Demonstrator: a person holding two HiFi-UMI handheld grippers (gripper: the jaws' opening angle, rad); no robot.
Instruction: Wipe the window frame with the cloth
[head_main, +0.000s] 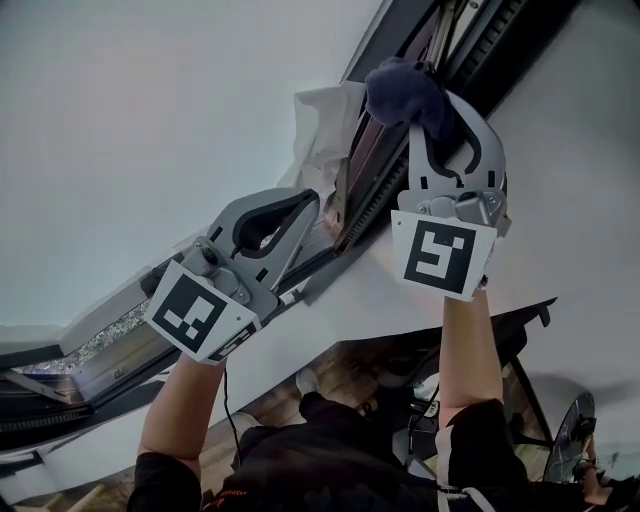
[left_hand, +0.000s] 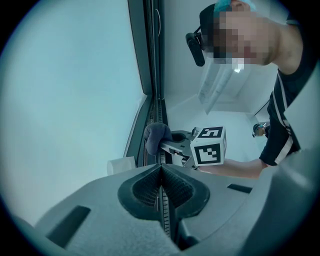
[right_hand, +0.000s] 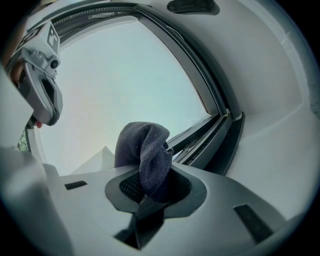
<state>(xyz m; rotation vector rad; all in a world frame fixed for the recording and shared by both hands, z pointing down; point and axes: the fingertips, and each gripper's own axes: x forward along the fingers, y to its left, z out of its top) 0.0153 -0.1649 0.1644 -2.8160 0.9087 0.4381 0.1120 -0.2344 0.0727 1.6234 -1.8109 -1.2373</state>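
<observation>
A dark blue cloth (head_main: 403, 88) is bunched at the tips of my right gripper (head_main: 447, 118), which is shut on it. The cloth presses against the dark window frame (head_main: 372, 180) near its upper stretch. In the right gripper view the cloth (right_hand: 144, 154) stands up out of the jaws, with the frame (right_hand: 212, 127) running just behind it. My left gripper (head_main: 303, 203) is lower left along the same frame, shut, with nothing seen between its jaws. From the left gripper (left_hand: 161, 171) view, the frame track (left_hand: 160, 107) runs straight ahead to the cloth (left_hand: 156, 138).
A crumpled white sheet (head_main: 325, 115) sticks to the glass beside the frame, close to the cloth. The pale window pane (head_main: 150, 130) fills the left. White wall (head_main: 590, 200) lies to the right. Dark furniture (head_main: 520, 340) stands below behind my arms.
</observation>
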